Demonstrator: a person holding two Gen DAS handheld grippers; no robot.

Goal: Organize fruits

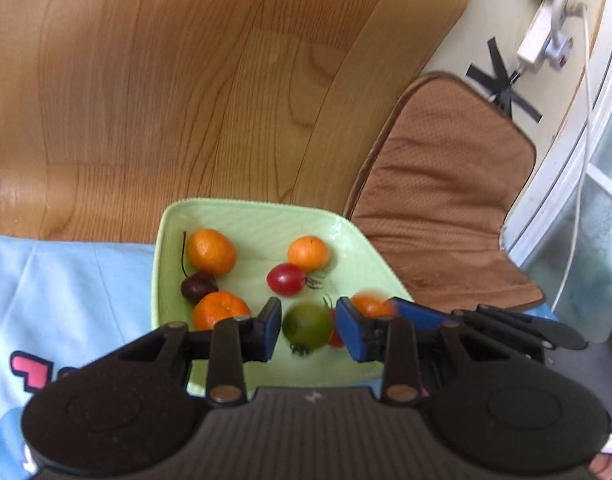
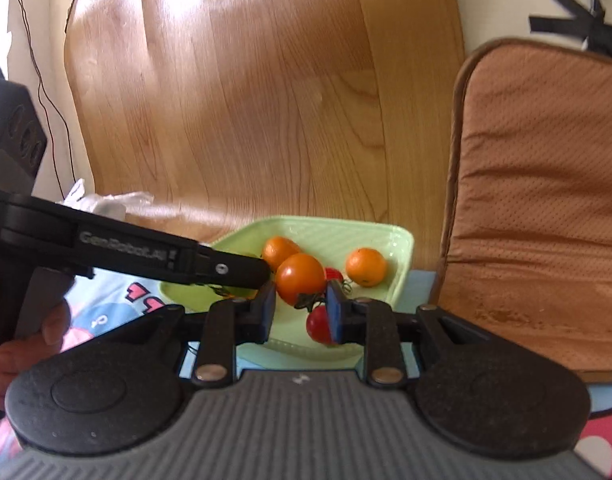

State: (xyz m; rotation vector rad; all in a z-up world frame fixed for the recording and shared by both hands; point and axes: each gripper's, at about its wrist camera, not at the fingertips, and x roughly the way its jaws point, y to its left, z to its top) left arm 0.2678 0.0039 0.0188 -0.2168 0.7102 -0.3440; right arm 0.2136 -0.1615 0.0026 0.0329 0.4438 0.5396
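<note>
A pale green square plate [image 1: 262, 216] holds several fruits: mandarins [image 1: 211, 251], a dark cherry [image 1: 198, 287], a red tomato [image 1: 285, 278] and a green tomato [image 1: 307, 326]. My left gripper [image 1: 308, 330] is open just above the plate, its blue pads either side of the green tomato without touching it. My right gripper [image 2: 300, 310] is open over the plate's [image 2: 398, 280] near edge, with a mandarin [image 2: 300, 278] and a red tomato [image 2: 318, 325] showing between its fingers. A mandarin [image 1: 371, 305] shows blurred above the right gripper's finger in the left wrist view.
The plate sits on a light blue patterned cloth [image 1: 66, 280] in front of a curved wooden chair back [image 1: 186, 80]. A brown cushion [image 1: 446, 208] lies to the right. A power strip and cable [image 1: 546, 36] hang on the wall. Crumpled plastic [image 2: 102, 200] lies at the left.
</note>
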